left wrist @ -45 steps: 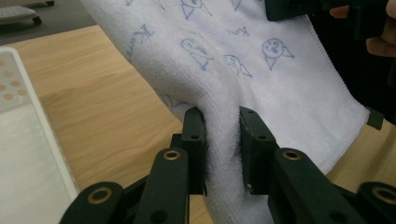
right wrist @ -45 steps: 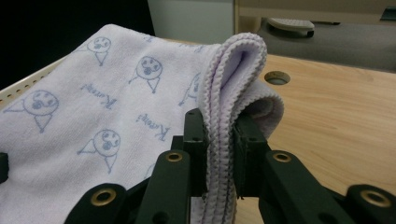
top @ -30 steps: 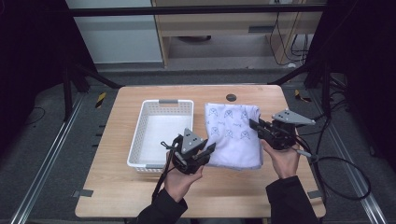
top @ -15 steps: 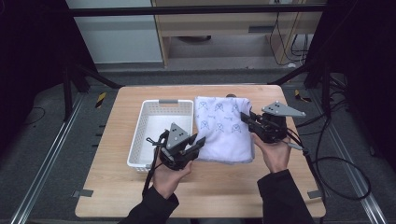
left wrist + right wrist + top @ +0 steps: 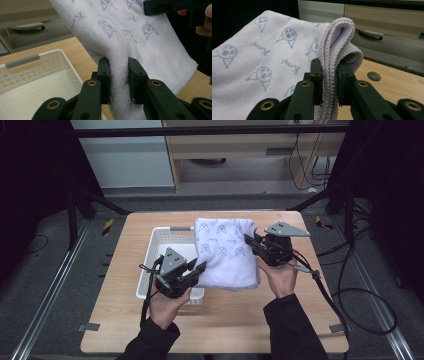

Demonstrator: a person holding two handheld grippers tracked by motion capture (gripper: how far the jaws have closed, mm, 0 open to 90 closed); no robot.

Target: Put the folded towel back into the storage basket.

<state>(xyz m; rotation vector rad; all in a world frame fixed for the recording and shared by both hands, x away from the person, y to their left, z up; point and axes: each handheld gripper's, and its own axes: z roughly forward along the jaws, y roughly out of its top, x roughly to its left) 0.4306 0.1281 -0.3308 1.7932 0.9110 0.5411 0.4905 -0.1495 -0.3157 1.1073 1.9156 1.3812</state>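
A folded white towel (image 5: 227, 252) printed with small blue figures hangs above the table, held between both grippers. My left gripper (image 5: 198, 269) is shut on its near left edge; the towel (image 5: 130, 37) is pinched between the jaws in the left gripper view. My right gripper (image 5: 250, 241) is shut on the folded right edge, and the layered hem of the towel (image 5: 337, 42) bulges above the jaws. A white perforated basket (image 5: 150, 270) sits on the table under the towel's left side, partly covered by it.
The wooden table (image 5: 300, 315) has bare room at the front and right. A round hole (image 5: 374, 76) is in the tabletop near the right gripper. Cables (image 5: 350, 285) trail off the right side. A shelf unit (image 5: 240, 150) stands behind the table.
Both grippers have carried the towel to the left and lifted it. It lay beside the basket before and now overlaps the basket's right part.
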